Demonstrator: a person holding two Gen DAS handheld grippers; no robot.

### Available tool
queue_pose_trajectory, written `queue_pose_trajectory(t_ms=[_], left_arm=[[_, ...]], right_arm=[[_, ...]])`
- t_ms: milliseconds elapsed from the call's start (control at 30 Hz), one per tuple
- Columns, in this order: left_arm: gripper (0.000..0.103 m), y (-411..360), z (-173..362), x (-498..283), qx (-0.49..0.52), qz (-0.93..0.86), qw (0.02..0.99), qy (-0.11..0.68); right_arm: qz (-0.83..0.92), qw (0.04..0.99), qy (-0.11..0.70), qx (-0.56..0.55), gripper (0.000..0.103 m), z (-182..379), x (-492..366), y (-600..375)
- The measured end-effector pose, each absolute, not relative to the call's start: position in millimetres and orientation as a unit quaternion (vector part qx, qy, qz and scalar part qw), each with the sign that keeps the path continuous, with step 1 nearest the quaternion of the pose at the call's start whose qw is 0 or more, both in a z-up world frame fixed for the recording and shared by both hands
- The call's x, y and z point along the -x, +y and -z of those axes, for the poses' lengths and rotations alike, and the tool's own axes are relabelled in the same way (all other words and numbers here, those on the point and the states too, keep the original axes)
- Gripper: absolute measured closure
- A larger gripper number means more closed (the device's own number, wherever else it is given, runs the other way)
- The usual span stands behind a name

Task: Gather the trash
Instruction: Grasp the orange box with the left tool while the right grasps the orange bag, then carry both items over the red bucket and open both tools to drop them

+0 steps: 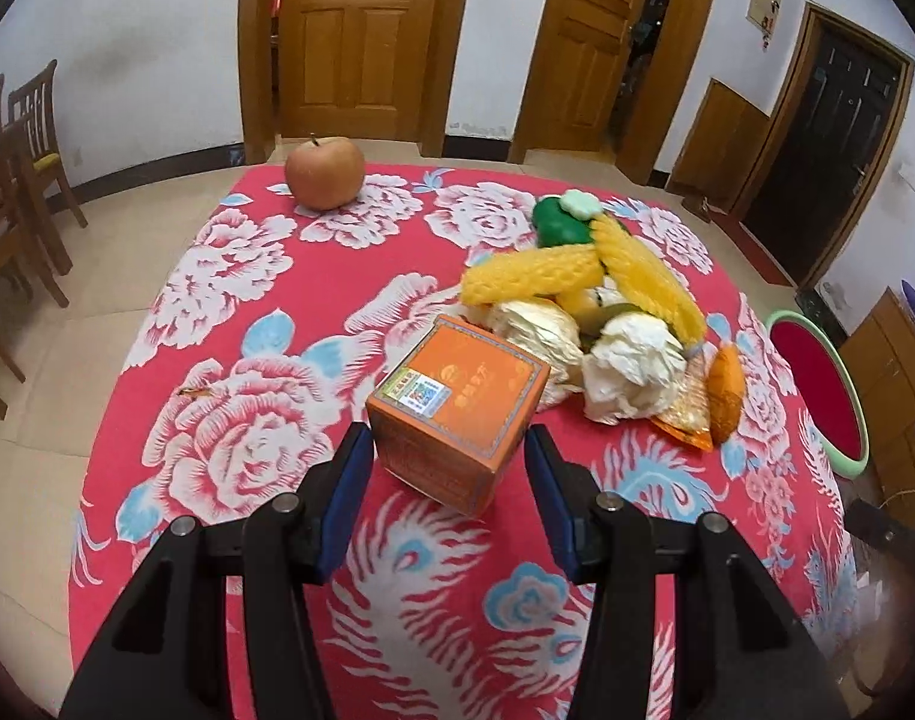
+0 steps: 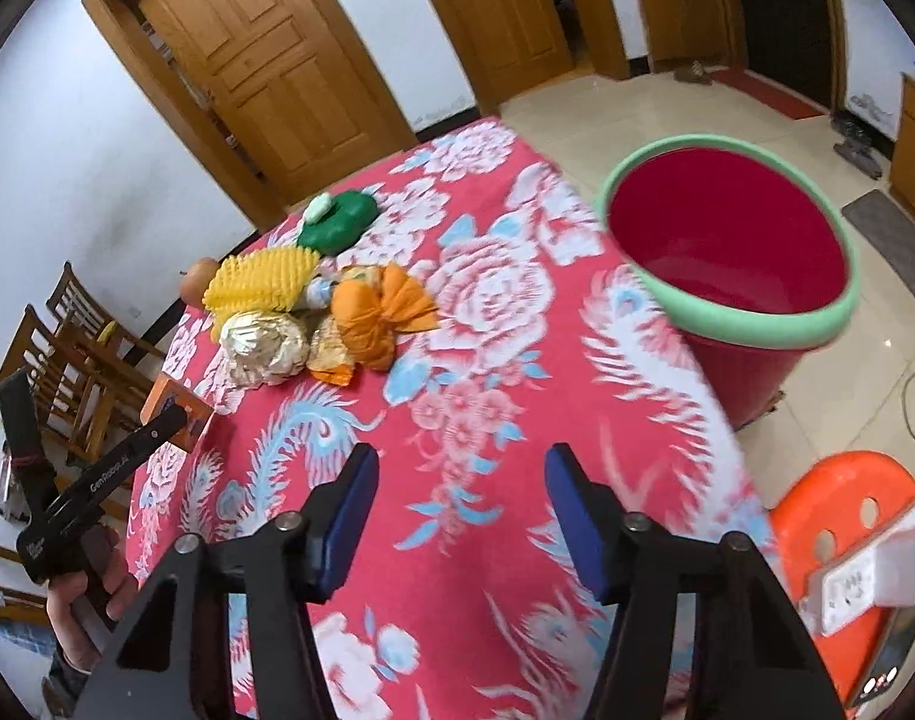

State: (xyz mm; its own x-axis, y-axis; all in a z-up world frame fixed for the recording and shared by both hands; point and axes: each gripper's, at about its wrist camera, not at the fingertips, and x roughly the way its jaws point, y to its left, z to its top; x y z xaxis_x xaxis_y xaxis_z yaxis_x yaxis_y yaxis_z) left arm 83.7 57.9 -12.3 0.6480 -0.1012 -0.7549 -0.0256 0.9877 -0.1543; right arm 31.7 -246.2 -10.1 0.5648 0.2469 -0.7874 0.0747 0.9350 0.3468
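Observation:
An orange box (image 1: 457, 402) sits between the blue pads of my left gripper (image 1: 445, 450), which is shut on it just above the red flowered tablecloth (image 1: 247, 312). Behind the box lies a pile of trash: yellow spiky pieces (image 1: 535, 282), crumpled paper balls (image 1: 631, 366), an orange wrapper (image 1: 724, 390) and a green lump (image 1: 562, 222). In the right wrist view the same pile (image 2: 301, 312) lies at the left, and the box (image 2: 172, 399) shows beside it. My right gripper (image 2: 460, 480) is open over bare cloth, nothing between its pads.
A red bucket with a green rim (image 2: 727, 252) stands on the floor off the table's right side. An apple (image 1: 325, 171) rests at the far table edge. Wooden chairs (image 1: 19, 180) stand at the left. An orange plastic stool (image 2: 841, 510) is at the near right.

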Motion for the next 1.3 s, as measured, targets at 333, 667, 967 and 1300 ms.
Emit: queue_pose_trajectory(t_ms=[333, 667, 967, 1300], left_arm=[[0.059, 68, 16, -90, 0.093, 0.016, 0.902, 0.421], [0.041, 57, 23, -103, 0.066, 0.004, 0.902, 0.427], [0.04, 65, 42, -117, 0.092, -0.013, 0.892, 0.442], [0.055, 71, 40, -112, 0.119, 0.005, 0.892, 0.436]], right_arm=[[-0.104, 0.865, 0.473, -0.132, 0.057, 23, -90, -201], [-0.123, 0.859, 0.479, -0.136, 0.064, 39, -128, -189], [-0.125, 0.861, 0.471, -0.149, 0.082, 50, -133, -192], [-0.122, 0.871, 0.446, -0.167, 0.084, 41, -112, -206]])
